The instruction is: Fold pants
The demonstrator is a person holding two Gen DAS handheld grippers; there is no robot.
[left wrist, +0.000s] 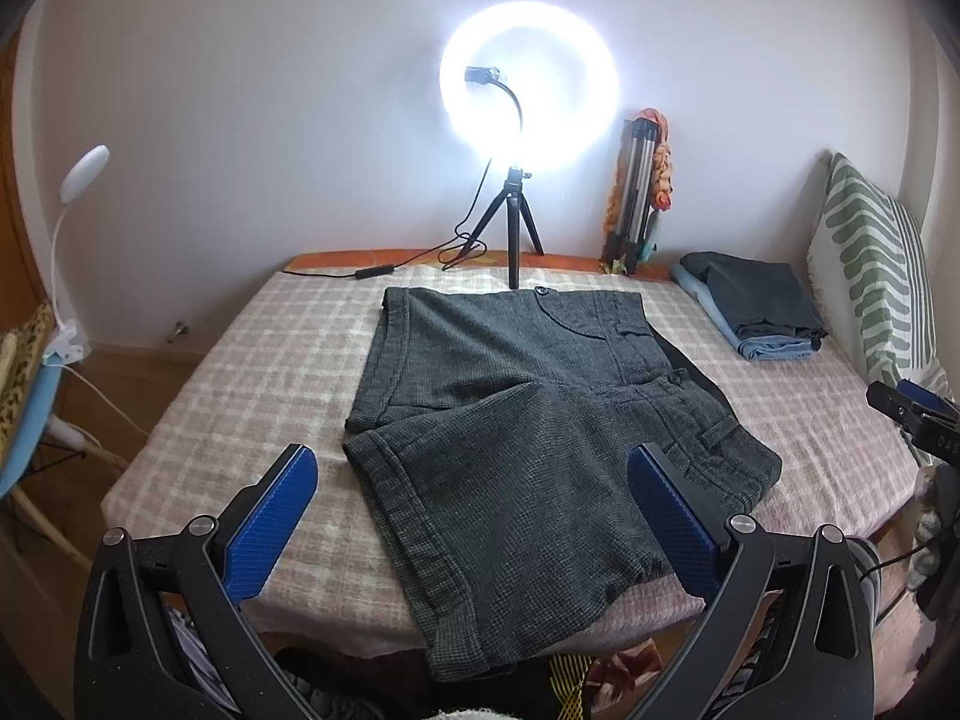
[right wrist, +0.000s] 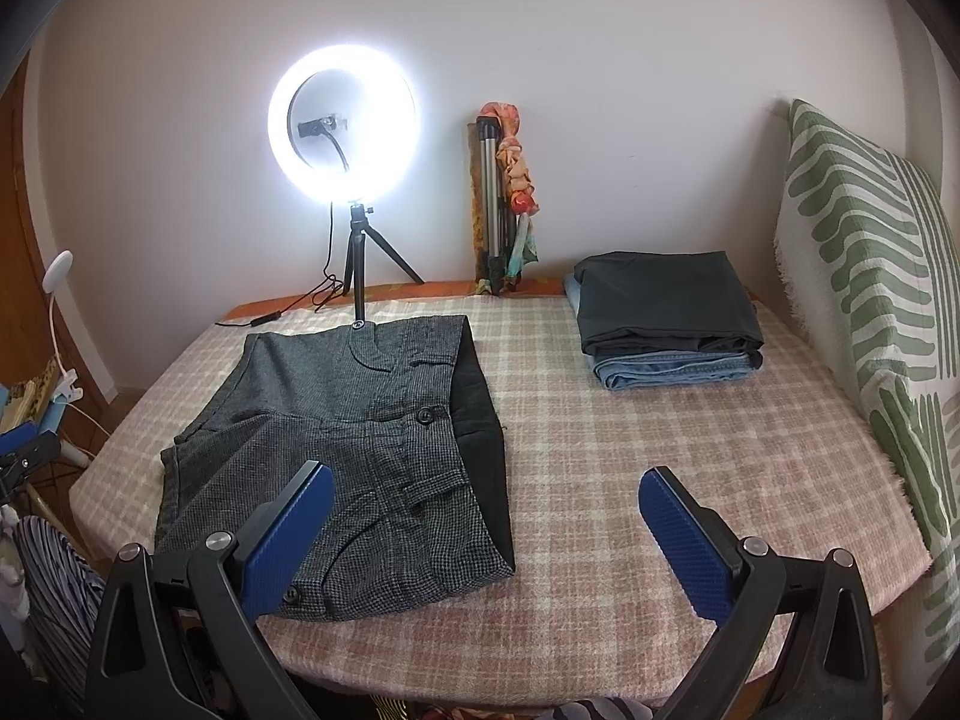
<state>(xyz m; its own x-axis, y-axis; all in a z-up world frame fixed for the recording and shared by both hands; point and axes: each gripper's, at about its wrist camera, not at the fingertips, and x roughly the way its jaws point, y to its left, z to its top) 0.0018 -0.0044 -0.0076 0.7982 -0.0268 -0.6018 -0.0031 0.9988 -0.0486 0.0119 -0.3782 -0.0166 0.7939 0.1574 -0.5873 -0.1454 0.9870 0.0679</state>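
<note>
Dark grey small-check woven shorts (left wrist: pixel 516 420) lie on a pink-and-cream plaid bed cover (right wrist: pixel 630 456). Black folded trousers (right wrist: pixel 663 300) top faded blue denim jeans (right wrist: pixel 678 373). The cream cushion (right wrist: pixel 870 276) bears green stripes. Both tongs have blue textured pads (left wrist: pixel 273 528).

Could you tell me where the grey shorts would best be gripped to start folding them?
Probably at the near leg hem of the grey shorts, which droops over the bed's front edge, so a finger can slip beneath it from the front. The left gripper hangs open just above that leg; the right gripper could pinch the waistband corner.
</note>
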